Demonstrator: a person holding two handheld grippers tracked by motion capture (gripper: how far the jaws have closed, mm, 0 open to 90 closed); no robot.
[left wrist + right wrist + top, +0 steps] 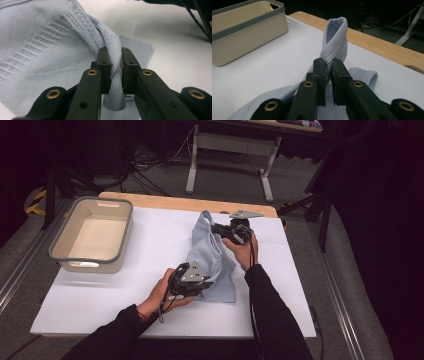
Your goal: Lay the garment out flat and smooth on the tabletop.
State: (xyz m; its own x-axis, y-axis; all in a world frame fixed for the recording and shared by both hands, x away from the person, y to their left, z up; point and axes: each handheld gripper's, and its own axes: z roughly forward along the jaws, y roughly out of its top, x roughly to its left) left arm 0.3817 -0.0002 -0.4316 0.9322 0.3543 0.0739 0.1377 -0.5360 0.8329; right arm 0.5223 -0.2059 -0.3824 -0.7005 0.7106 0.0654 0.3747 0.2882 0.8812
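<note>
A light blue ribbed cloth [210,257] lies bunched on the white table top [150,245], lifted at two points. My left gripper [202,282] is at the cloth's near edge, shut on a fold of the cloth [113,62] between its pads. At the far end my right gripper [215,229] is shut on another fold, and the cloth [335,40] rises in a loop above its jaws. A hand holds each gripper, with black sleeves coming in from the bottom of the high view.
A beige bin with a grey rim [92,234] stands at the table's back left, also seen as the bin [244,27] in the right gripper view. A wooden edge [165,200] runs along the back. Table legs and cables lie on the floor behind.
</note>
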